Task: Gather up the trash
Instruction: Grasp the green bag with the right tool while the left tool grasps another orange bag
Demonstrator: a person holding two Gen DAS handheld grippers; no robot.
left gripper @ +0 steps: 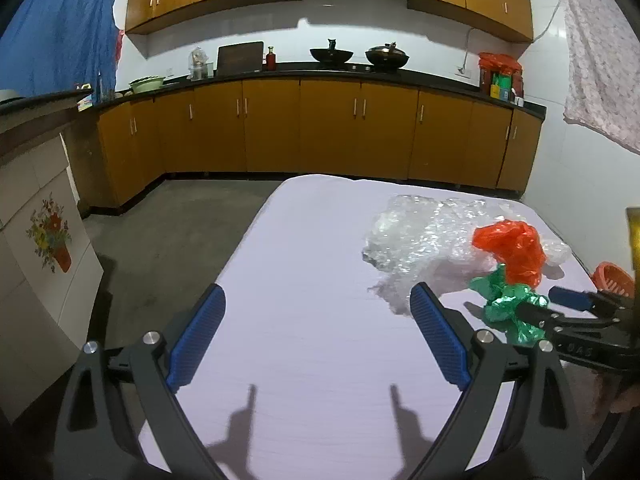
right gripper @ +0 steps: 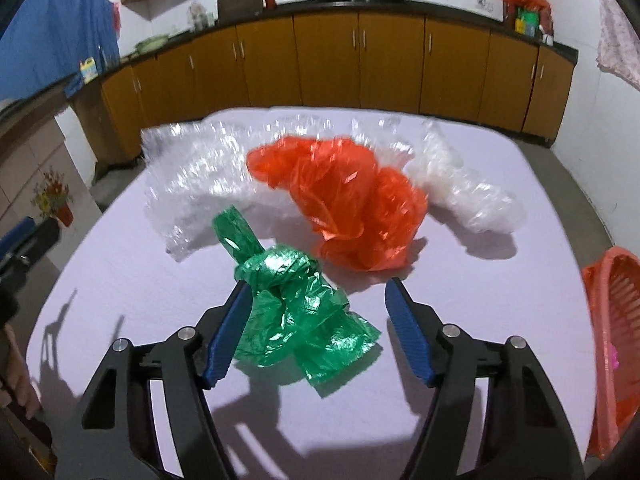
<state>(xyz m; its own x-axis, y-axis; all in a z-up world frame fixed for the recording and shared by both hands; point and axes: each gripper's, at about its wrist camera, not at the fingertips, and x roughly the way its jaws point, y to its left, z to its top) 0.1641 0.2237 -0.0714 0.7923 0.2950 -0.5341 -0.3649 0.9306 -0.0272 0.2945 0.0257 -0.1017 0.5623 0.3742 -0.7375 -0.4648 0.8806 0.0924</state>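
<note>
A crumpled green plastic bag (right gripper: 296, 308) lies on the lilac-covered worktop (left gripper: 312, 280), toward its right side and nearer the person's edge than the other scraps. The right tool (right gripper: 316, 320) has it between its blue pads: the left pad (right gripper: 230, 334) touches the bag's side, while the right pad (right gripper: 408, 340) stands clear of it, so the jaws are apart and nothing is clamped. In the left wrist view the same tool (left gripper: 556, 304) reaches in from the right edge of the worktop with the green bag (left gripper: 508, 308) at its tips.

Just beyond the green bag, touching or nearly touching its knotted end, sits a crumpled orange plastic bag (right gripper: 352, 204). Behind and around that spreads a sheet of clear bubble wrap (right gripper: 192, 176), running toward the far edge, with a whiter bunch of clear plastic (right gripper: 472, 196) to the right of the orange bag.

At the right edge of the worktop an orange slotted basket (right gripper: 612, 320) is partly in view.

The left tool (left gripper: 316, 332) hangs over the near left part of the worktop, its jaws wide apart with only bare cloth between them, well apart from the scraps.

Past the worktop stand brown kitchen cabinets (left gripper: 320, 128) under a dark counter carrying two woks (left gripper: 332, 54).
</note>
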